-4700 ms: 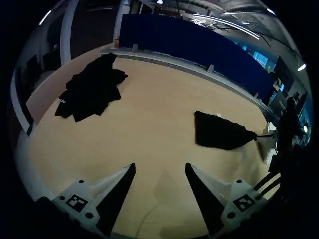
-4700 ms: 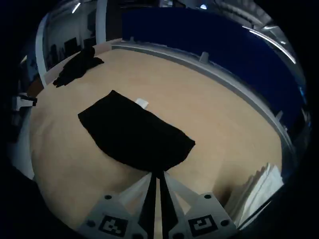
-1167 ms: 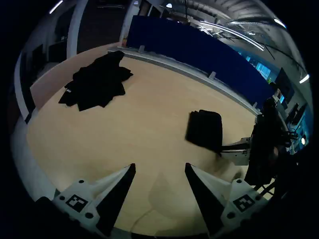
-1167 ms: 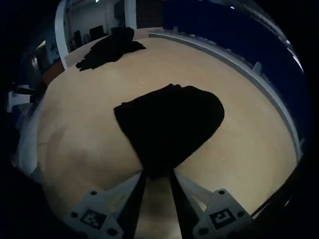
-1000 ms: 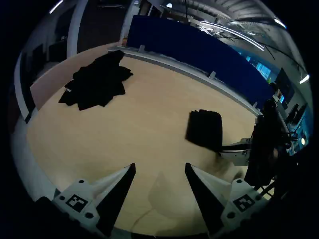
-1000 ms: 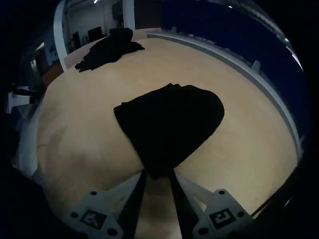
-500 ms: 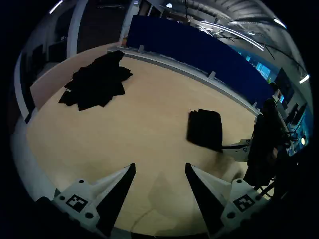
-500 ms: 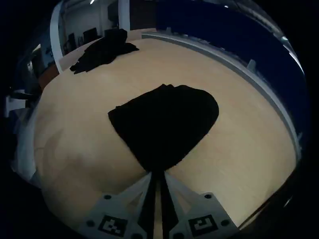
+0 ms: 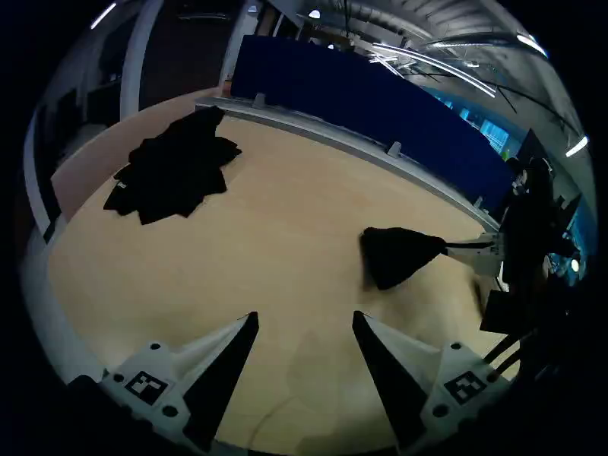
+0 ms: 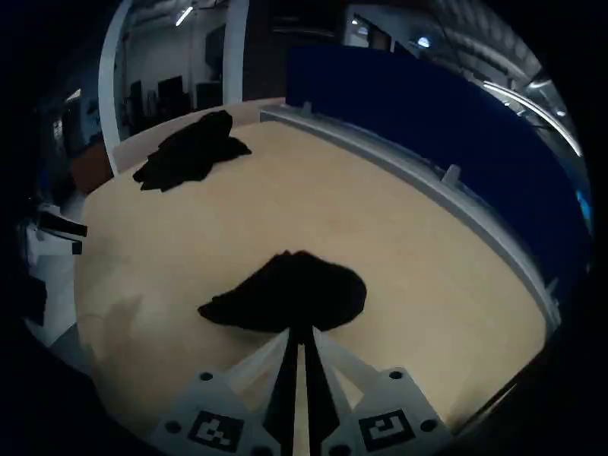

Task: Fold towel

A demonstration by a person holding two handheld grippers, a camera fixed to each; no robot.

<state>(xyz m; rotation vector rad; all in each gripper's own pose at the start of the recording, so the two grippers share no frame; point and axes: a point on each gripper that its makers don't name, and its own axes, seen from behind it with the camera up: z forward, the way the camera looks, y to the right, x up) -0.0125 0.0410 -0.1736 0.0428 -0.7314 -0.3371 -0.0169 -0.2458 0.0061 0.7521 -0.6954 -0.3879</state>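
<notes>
Black towel (image 10: 292,300) hangs bunched at twelve o'clock from the right gripper (image 10: 302,343), clenched on its edge, apparently to lift it; left gripper (image 9: 304,325) hovers released, empty.

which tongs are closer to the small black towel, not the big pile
Right. The right tongs are shut on the small black towel at its near edge. The left tongs hang open over bare table, well apart from it.

Left gripper (image 9: 305,315) with 2 fingers spread wide apart, right gripper (image 10: 302,330) with 2 fingers pinched together on the towel (image 10: 292,292)
</notes>
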